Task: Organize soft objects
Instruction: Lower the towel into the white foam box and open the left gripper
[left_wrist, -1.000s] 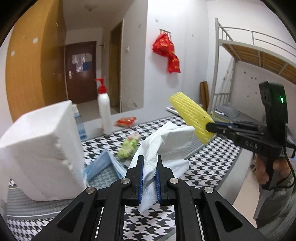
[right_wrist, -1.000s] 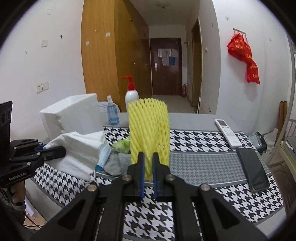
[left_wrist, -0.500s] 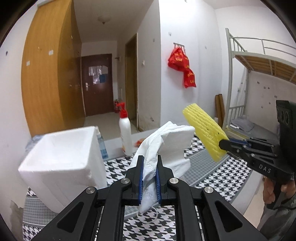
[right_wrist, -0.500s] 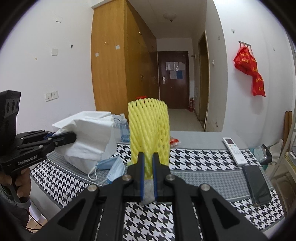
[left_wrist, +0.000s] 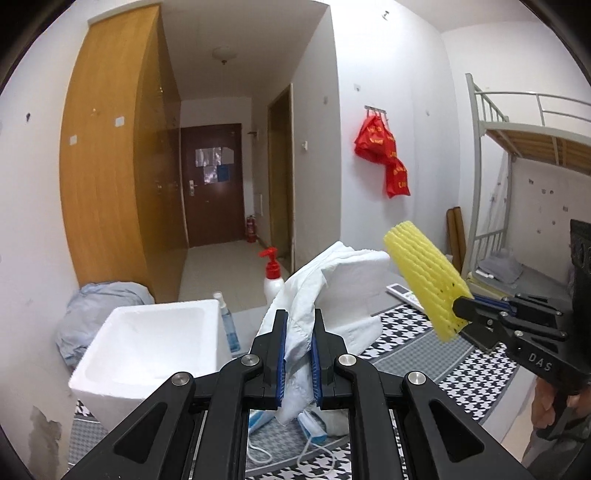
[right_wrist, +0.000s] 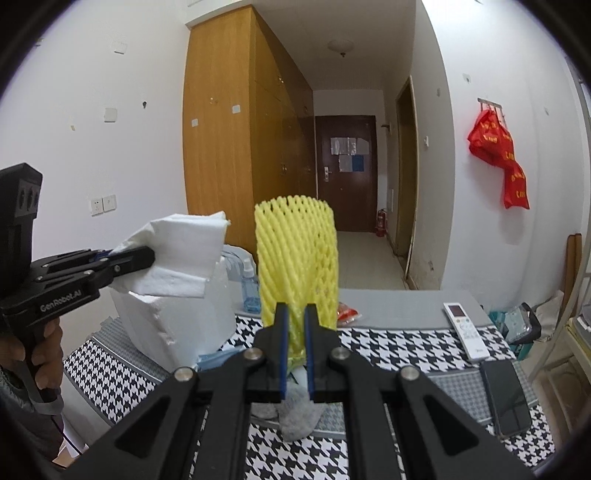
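Note:
My left gripper (left_wrist: 298, 345) is shut on a folded white cloth (left_wrist: 332, 291), held up in the air above the table. In the right wrist view that cloth (right_wrist: 181, 258) hangs over the open white foam box (right_wrist: 177, 328). My right gripper (right_wrist: 295, 332) is shut on a yellow foam net sleeve (right_wrist: 297, 258), which stands upright between the pads. The left wrist view shows the same sleeve (left_wrist: 424, 280) tilted, at the right of the cloth. The foam box (left_wrist: 147, 343) sits at the table's left, its hollow showing nothing inside.
On the houndstooth tablecloth (right_wrist: 388, 347) lie a blue face mask (left_wrist: 291, 432), a grey soft piece (right_wrist: 297, 413), a remote (right_wrist: 465, 330) and a phone (right_wrist: 506, 395). A pump bottle (left_wrist: 273, 280) and a small spray bottle (right_wrist: 251, 288) stand behind the box. A person's hand (right_wrist: 40, 347) holds the left gripper.
Both grippers have risen with their loads, and the views have tipped up. The foam box now shows from above, with its hollow in sight.

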